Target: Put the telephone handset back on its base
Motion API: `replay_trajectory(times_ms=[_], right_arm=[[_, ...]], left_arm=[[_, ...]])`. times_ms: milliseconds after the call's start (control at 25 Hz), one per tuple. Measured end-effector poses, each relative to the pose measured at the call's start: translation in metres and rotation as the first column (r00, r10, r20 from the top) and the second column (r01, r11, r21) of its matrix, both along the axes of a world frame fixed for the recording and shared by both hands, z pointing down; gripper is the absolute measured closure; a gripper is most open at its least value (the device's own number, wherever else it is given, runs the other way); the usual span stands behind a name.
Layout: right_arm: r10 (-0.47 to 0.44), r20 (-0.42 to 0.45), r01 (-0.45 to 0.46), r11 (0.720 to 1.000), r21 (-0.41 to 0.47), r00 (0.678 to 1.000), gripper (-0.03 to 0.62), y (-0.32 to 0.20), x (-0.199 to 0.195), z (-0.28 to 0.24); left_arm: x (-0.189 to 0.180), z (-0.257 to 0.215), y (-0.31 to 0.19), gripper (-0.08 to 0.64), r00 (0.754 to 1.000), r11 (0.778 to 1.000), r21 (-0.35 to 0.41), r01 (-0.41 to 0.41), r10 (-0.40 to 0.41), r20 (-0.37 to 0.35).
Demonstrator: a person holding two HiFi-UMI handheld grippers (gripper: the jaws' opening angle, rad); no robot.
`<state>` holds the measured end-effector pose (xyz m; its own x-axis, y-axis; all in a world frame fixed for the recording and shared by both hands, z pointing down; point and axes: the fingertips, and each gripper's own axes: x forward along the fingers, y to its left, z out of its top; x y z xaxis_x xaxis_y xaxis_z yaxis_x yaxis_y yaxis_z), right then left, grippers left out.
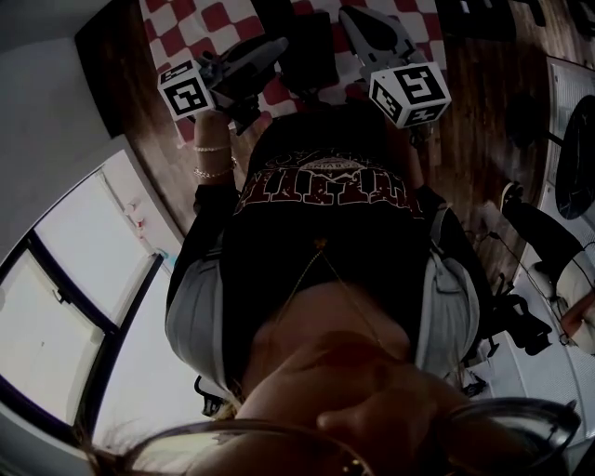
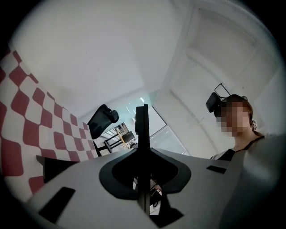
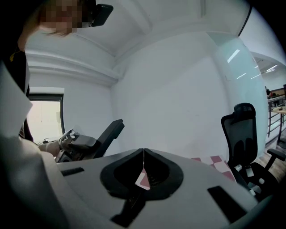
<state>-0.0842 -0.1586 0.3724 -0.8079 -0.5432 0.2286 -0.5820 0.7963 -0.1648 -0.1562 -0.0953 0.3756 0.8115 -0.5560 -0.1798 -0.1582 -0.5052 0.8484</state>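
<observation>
Visibly, left grey plastic claw (image 2: 142, 134) and right grey plastic claw (image 3: 143, 156) are closed, empty, over red-and-white checked cloth (image 1: 177, 28).

A red-and-white checked cloth (image 1: 191, 33) covers the far surface in the head view, spreading left and right. What is under it cannot be made out. A black object (image 1: 309, 48) lies on the cloth near its middle, too dark to name. Dark wood-plank floor (image 1: 479, 102) runs on both sides of the cloth, left and right. In the right gripper view the cloth's edge (image 3: 218, 160) lies low on the right, and just beyond it a black office chair (image 3: 243, 134) stands on the wood floor.
</observation>
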Motion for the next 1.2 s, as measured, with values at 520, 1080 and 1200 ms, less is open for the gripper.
replay_trajectory(times_ms=[520,1080,1200], right_arm=[[0.028,-0.034,-0.029,0.999,-0.038,0.999,0.572,0.003,0.0,0.015],[0.071,-0.063,-0.076,0.994,-0.074,0.996,0.572,0.011,0.017,0.029],[0.08,-0.069,-0.086,0.993,-0.085,0.994,0.572,0.013,0.02,0.032]], left_arm=[[-0.006,0.032,-0.006,0.48,1.0,0.997,-0.07,-0.014,0.014,-0.007],[-0.015,0.087,-0.006,0.48,1.0,0.985,-0.174,-0.001,0.003,0.01],[-0.016,0.096,-0.005,0.48,1.0,0.98,-0.197,-0.003,0.004,0.005]])
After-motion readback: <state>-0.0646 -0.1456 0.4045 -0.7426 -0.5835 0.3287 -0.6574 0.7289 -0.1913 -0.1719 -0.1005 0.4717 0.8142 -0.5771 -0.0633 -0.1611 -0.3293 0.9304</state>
